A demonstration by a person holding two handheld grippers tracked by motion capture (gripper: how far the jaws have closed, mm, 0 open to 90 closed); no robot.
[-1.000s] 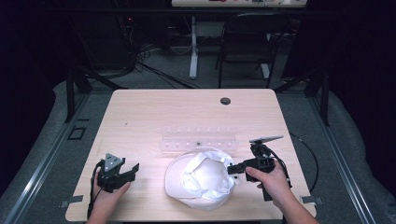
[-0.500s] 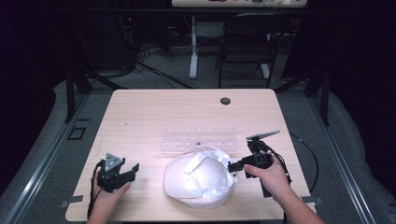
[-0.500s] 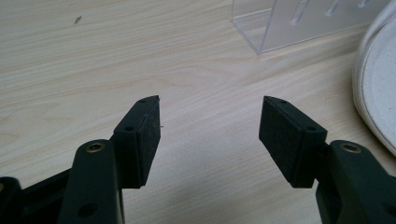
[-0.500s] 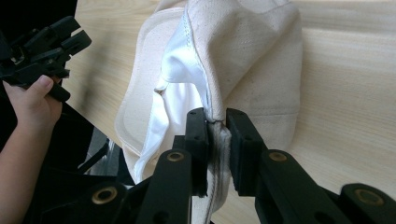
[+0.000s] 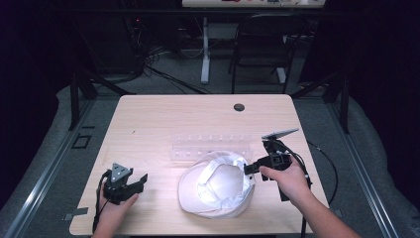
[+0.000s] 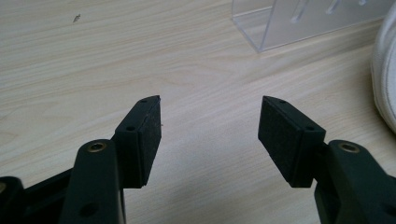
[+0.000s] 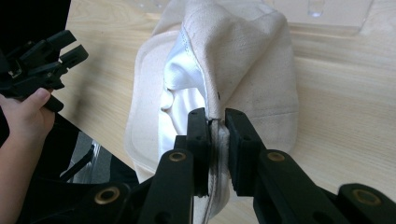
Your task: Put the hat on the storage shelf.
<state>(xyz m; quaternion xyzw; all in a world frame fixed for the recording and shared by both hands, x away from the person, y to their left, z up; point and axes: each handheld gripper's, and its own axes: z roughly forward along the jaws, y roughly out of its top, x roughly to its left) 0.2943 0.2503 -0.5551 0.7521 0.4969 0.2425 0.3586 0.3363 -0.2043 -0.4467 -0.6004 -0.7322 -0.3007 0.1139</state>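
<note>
A light wooden desk [image 5: 148, 124] carries a white cap [image 5: 218, 186] lying upside down near its front edge, just before a clear plastic rack [image 5: 210, 148]; the right gripper [image 7: 217, 123] pinches the cap's rim, while the left gripper [image 6: 210, 135] rests wide apart, empty

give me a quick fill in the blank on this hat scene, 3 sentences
1. The right gripper is shut on the rim of the white ____.
2. The left gripper has its jaws ____, with nothing between them.
3. Beyond the hat, on the table, lies a clear ____ rack.

Missing words: hat; open; plastic
</note>
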